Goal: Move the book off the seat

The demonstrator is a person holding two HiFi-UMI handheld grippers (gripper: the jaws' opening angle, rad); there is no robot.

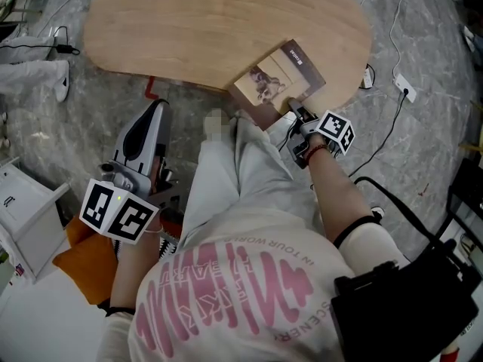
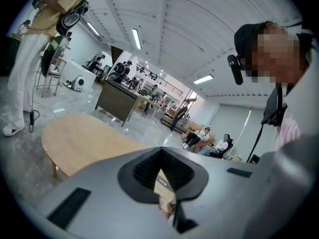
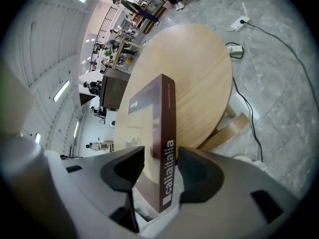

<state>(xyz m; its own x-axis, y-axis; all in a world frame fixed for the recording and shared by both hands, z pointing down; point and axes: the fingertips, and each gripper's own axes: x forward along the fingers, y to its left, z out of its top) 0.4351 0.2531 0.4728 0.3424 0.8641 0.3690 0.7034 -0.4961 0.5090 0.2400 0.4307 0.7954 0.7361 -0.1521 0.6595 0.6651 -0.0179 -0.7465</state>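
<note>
We saw the book (image 1: 275, 78) resting at the near edge of the wooden bench (image 1: 189, 29), one corner overhanging towards the person's lap. The right hand-held gripper (image 3: 162, 153) straddled its spine with jaws parted (pads not quite pressing the covers). The left hand-held gripper (image 1: 157, 113) stayed closed and empty, well apart.

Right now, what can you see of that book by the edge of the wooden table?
The book is thin and closed: a cream cover with a picture, a dark brown spine lettered "calia italia" in white. It lies cover up, askew, on the near edge of the wooden table, one end seemingly jutting past it. The right tool straddles that end with its jaws apart, not clamping it.
</note>
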